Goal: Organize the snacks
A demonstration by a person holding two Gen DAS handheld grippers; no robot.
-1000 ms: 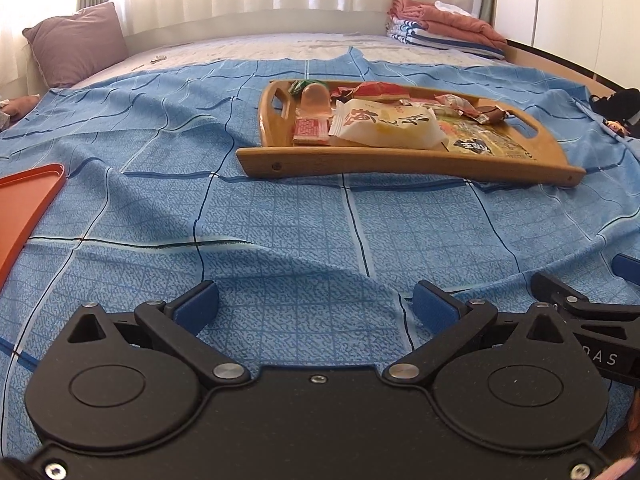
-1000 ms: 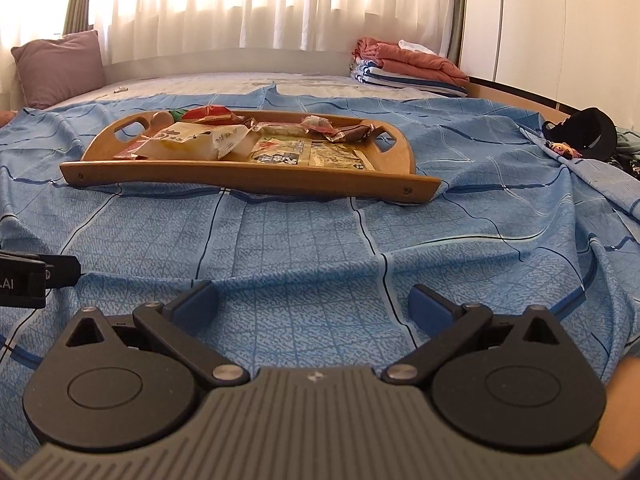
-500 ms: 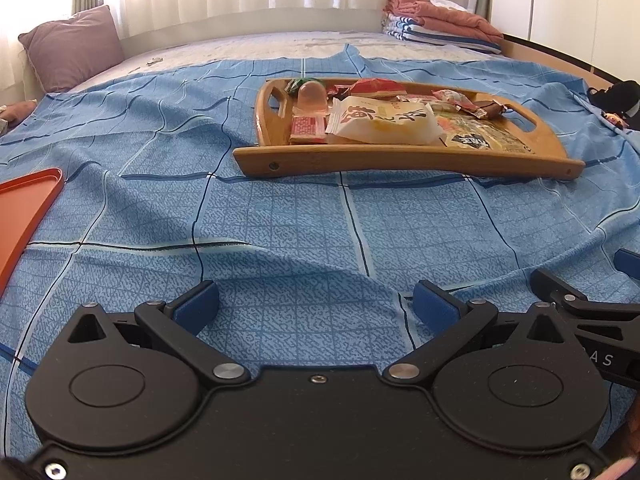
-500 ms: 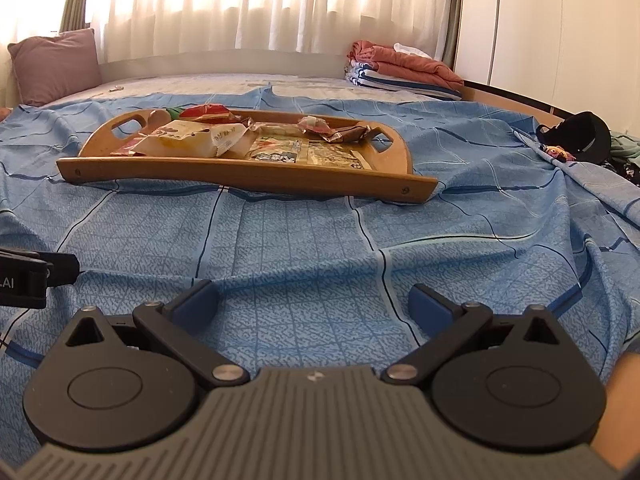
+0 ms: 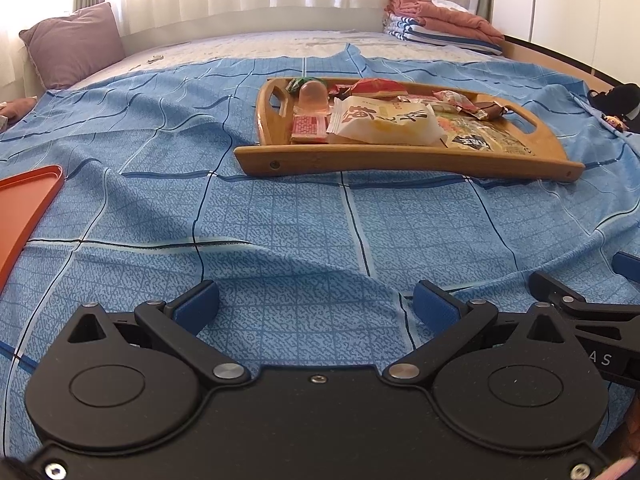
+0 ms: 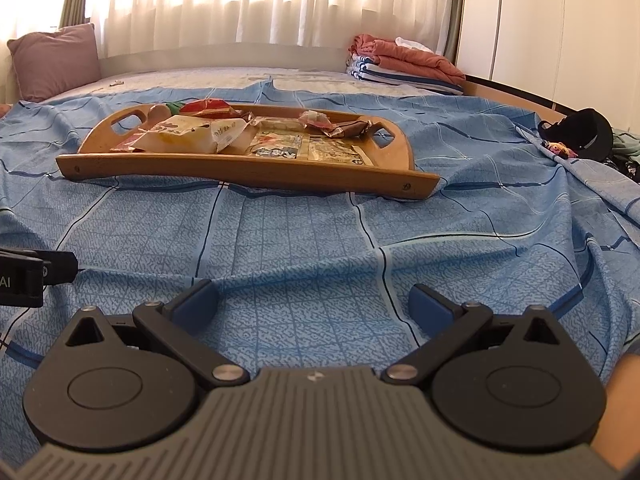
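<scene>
- The snacks all lie on the wooden tray (image 5: 404,158), which sits on the blue bedspread (image 5: 280,232) well ahead of both tongs, at about 1 o'clock in the left wrist view and 11 o'clock in the right wrist view.
- On the tray, a large pale snack bag (image 5: 384,122) lies toward its left half, a small red packet (image 5: 309,126) just beside it at 9 o'clock, and a clear jelly cup (image 5: 314,94) stands behind that packet.
- Flat printed packets (image 5: 476,136) cover the tray's right half; a red bag (image 5: 378,87) and small twisted candy wrappers (image 5: 486,109) lie along the far rim.
- The packets overlap and point different ways, so they look heaped rather than sorted, though that is a judgement.
- An orange tray (image 5: 28,200) shows at 9 o'clock in the left wrist view; the visible part holds no snack, and the rest is out of frame.
- The left tongs (image 5: 316,300) are spread wide and hold nothing, low over the bedspread.
- The right tongs (image 6: 312,300) are likewise spread wide and hold nothing.
- This scene fits 2 stages: snacks waiting on the wooden tray to be sorted out, or snacks gathered there as the finished arrangement. The pictures do not settle which.
- No snack lies loose on the bedspread in either view.
</scene>
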